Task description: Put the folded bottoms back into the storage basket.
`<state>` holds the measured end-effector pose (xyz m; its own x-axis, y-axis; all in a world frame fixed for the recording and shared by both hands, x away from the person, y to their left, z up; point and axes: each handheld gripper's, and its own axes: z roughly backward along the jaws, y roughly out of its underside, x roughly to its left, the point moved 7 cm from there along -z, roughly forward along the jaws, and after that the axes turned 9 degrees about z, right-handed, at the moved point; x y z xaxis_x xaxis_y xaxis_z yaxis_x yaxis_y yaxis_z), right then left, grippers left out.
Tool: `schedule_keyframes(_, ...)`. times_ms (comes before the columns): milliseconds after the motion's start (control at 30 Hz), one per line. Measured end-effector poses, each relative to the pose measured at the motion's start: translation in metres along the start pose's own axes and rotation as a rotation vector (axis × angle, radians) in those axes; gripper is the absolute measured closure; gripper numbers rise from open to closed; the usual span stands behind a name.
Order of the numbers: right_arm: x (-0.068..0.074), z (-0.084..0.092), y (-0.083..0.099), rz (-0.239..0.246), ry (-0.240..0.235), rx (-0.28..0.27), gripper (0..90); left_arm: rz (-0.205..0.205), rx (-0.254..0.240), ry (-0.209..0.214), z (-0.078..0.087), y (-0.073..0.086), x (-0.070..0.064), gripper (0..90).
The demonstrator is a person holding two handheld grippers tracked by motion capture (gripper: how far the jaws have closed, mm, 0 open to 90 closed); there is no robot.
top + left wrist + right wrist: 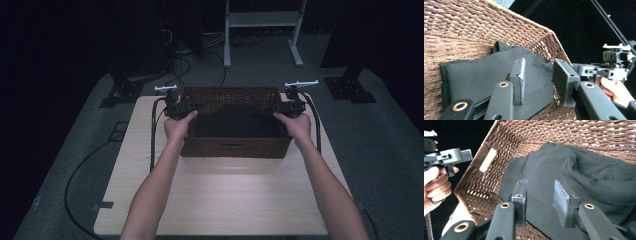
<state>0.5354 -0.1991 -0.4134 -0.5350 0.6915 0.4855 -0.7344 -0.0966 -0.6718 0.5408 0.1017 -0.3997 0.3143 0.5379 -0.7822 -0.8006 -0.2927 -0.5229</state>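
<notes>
From the high view, your two hands hold the grippers over the side rims of a brown wicker basket (235, 145) that sits toward the far half of the light wooden table (215, 200); the left gripper (200, 106) hangs over the left rim and the right gripper (267, 108) over the right rim, both pointing inward. That view shows the basket's inside as a dark patch, with bare tabletop in front of it and narrower strips at either side, then the table edge and the grey floor (390, 150). From the left gripper view, the dark patch proves to be a black folded cloth (481, 77) lying on the basket's floor against the woven wall; your left jaws stand apart with a gap between the pads and nothing pinched, the cloth below them, and your right hand (614, 88) shows past the far rim. From the right gripper view, the same cloth spreads rumpled across the floor, a handle slot (487, 160) shows in the end wall, and your right jaws also stand apart over the cloth, gripping nothing.
</notes>
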Motion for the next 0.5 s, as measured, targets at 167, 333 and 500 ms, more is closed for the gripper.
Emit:
schedule_keyframes(167,0.003,0.002,0.005,0.005,-0.018,-0.003,58.3,0.010,-0.005,0.021,0.005,0.006,-0.002,56.6)
schedule_keyframes(333,0.004,0.006,0.008,0.006,-0.029,-0.009,57.7,-0.002,-0.009,0.018,0.010,0.009,-0.002,55.1)
schedule_keyframes(500,0.005,0.008,0.013,0.008,-0.040,-0.006,56.6,0.006,-0.012,0.028,0.017,0.012,-0.001,53.0)
